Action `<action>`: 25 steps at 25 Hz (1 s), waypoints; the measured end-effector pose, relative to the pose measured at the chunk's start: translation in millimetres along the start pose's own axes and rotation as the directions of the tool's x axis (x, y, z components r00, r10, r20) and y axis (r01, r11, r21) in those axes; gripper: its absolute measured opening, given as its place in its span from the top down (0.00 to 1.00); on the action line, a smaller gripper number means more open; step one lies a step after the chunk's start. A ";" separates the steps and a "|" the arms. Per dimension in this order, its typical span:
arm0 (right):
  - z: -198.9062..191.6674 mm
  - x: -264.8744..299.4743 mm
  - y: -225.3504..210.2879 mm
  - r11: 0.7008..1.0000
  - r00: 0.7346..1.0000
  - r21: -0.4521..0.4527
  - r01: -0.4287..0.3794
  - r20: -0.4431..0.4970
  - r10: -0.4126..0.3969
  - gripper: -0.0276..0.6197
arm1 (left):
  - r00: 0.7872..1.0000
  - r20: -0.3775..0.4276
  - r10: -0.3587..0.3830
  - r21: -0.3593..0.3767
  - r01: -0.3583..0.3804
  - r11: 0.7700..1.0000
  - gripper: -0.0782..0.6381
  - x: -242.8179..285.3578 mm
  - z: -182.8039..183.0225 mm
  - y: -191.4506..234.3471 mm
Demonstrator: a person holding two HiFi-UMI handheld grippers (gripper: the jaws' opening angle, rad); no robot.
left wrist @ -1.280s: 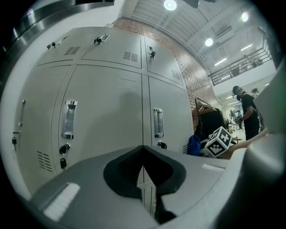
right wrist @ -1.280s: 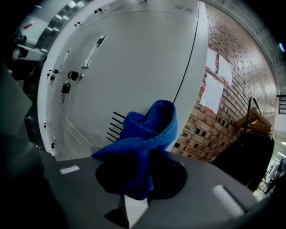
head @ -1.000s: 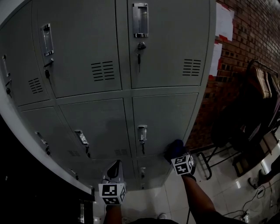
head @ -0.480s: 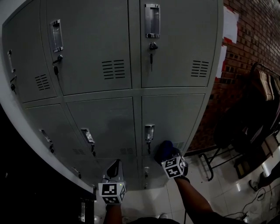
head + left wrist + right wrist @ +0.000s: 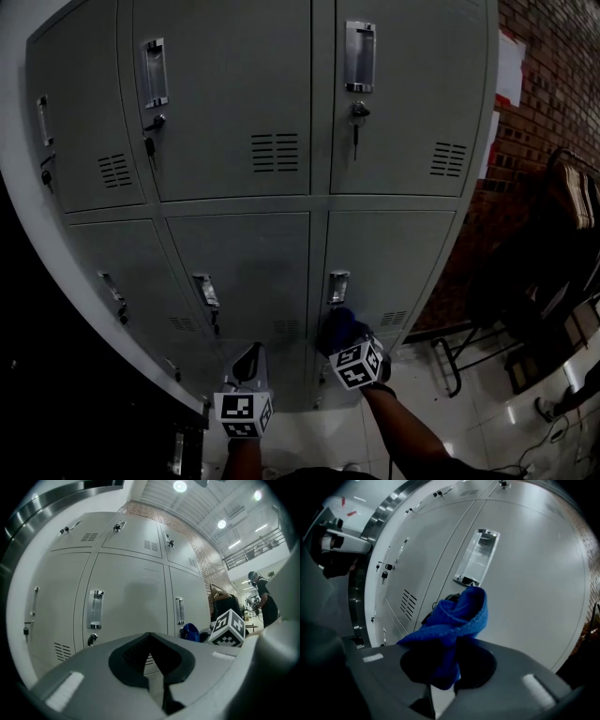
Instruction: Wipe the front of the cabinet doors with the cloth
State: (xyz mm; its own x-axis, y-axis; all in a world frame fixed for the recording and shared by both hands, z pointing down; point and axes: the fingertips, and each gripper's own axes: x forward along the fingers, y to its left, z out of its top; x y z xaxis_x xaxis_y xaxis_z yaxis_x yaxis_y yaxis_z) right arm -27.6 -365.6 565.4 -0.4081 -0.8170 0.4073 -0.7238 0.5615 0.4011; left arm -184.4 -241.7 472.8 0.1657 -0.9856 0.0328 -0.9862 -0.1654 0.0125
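While wiping low on the cabinet [image 5: 234,112], judged mid-task. Head view: right gripper [image 5: 343,337] holding the blue cloth [image 5: 336,323] at the lower right door [image 5: 394,253], just under its handle [image 5: 338,287]; left gripper [image 5: 248,364] idle, off the doors. Left gripper view: fingers together on nothing. Right gripper view, alone in showing it: fingers clamped on the cloth's bunched lower end. Next, likely: sweeping across bare door, keeping pressure, avoiding the handle.

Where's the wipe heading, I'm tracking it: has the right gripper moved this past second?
Yes: right gripper went left, from right of the door handle to below it.
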 end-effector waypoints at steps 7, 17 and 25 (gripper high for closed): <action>5.5 1.9 7.6 1.000 1.000 -0.014 -0.014 0.004 0.014 0.84 | 1.000 0.003 -0.010 -0.009 0.010 1.000 0.87 0.4 -0.6 0.3; -9.1 -38.0 0.7 0.992 0.999 0.128 0.000 0.044 -0.005 0.84 | 0.999 0.002 -0.050 -0.002 0.050 0.999 0.87 10.7 1.3 -16.1; 8.4 -96.4 -4.9 0.982 0.987 0.186 -0.014 0.161 -0.016 0.84 | 0.998 0.008 -0.058 0.007 0.058 0.998 0.87 17.4 8.5 -21.7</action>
State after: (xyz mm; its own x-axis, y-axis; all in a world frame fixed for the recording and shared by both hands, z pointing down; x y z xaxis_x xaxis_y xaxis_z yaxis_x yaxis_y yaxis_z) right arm 10.7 -290.7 517.3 -0.4806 -0.8363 0.2638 -0.8086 0.5390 0.2358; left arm -160.2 -255.5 464.6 0.2229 -0.9745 0.0242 -0.9748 -0.2228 0.0076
